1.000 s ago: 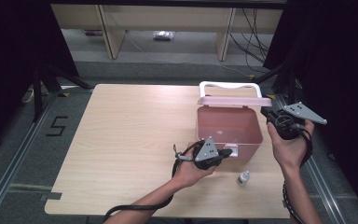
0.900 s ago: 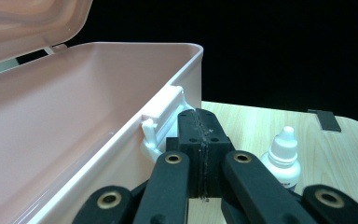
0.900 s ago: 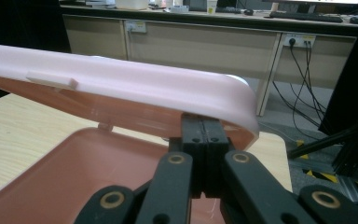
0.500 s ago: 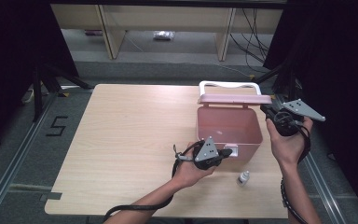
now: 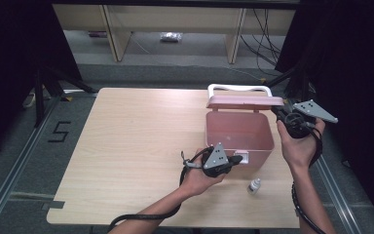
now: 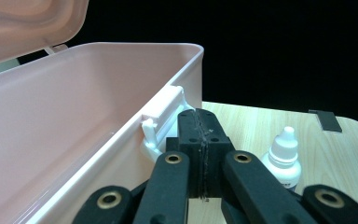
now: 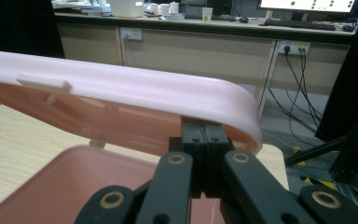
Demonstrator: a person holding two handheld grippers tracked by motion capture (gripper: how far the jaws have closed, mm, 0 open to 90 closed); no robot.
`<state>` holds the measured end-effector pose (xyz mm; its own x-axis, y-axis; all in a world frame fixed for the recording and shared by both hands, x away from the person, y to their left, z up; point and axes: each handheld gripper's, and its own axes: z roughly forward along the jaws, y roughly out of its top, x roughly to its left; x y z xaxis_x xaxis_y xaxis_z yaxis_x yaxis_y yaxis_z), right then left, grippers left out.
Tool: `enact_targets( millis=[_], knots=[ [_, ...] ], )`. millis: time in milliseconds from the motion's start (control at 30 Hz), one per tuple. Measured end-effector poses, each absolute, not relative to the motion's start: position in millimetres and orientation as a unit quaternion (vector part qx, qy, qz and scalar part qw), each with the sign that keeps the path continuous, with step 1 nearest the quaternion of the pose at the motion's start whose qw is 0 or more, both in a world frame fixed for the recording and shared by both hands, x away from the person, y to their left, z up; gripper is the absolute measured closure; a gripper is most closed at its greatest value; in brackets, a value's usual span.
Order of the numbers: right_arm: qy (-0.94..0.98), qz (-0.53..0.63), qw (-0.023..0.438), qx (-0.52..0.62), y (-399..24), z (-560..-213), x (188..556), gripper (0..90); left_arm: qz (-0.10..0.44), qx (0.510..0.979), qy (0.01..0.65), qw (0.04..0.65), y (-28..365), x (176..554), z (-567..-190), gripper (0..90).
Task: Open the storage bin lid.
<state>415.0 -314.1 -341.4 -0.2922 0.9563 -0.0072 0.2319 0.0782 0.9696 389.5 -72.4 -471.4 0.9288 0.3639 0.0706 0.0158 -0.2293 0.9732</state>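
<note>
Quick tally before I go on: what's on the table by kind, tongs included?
Pink box with its lid open: 1
White dropper bottle: 1
Tongs: 2, left tongs and right tongs
Total: 4

- Your worktop (image 5: 126, 146) is a pale wood-grain board with rounded corners, lit evenly from above.
- Around it you see grey floor (image 5: 24, 161) with a "5" marked in black tape (image 5: 58, 131) on your left.
- Black curtains (image 5: 9, 58) hang on both sides.
- Behind the worktop stands a beige bench (image 5: 175, 19), with cables (image 5: 268, 39) trailing down beside its right leg.
- A wall socket (image 7: 291, 46) sits on the beige panel beyond you.
</note>
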Motion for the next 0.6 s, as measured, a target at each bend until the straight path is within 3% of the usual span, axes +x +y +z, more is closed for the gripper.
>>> enact_targets(
  millis=[600],
  knots=[
    [0.631,0.496,0.374,0.465,-310.2,-339.1,428.7,90.0,0.143,0.771,0.123,0.609,-72.3,389.5,-471.5,89.5]
  ],
)
